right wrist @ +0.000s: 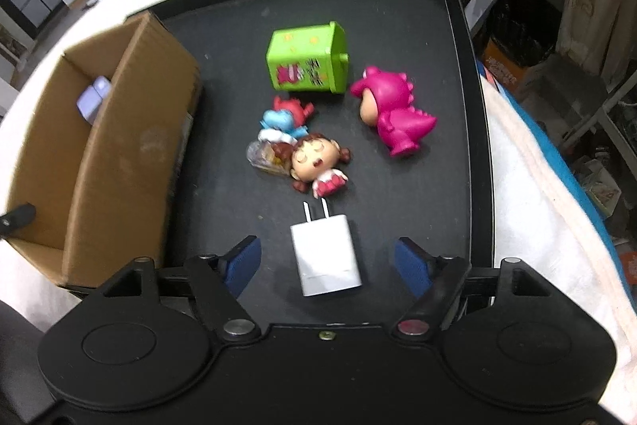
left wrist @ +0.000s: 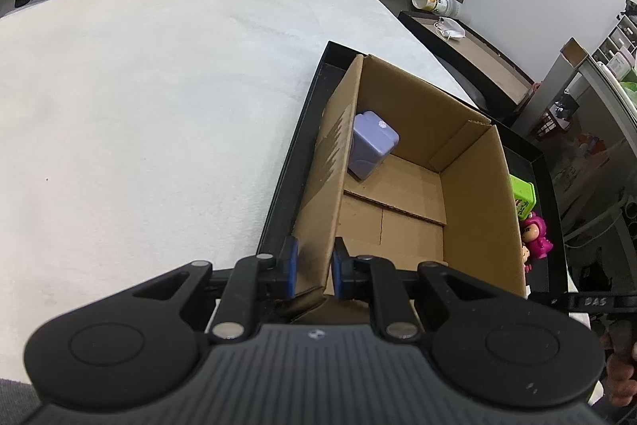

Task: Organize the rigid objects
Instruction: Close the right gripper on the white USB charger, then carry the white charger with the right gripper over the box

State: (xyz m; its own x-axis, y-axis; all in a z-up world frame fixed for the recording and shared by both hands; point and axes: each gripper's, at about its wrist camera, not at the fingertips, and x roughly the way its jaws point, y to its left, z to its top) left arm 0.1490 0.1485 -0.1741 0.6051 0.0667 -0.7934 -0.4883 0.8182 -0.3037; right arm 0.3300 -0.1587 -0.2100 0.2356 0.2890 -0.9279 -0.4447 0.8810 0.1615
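Right gripper is spread wide with nothing in it, hovering low over the black tray with the white USB charger sitting right between its blue pads, prongs pointing away. So the charger looks like the next pick, though that's just a guess from the lineup.

Left gripper is pinched down on the near wall of the cardboard box, probably just steadying it.

Progress-wise, it's early days. Only one thing is in the box so far, a lavender cube-shaped block tucked against the left wall. Out on the tray besides the charger: a green toy bin on its side, a pink dinosaur figure, a doll with brown hair, and a small blue-and-red figure touching the doll. So roughly one in, five to go.
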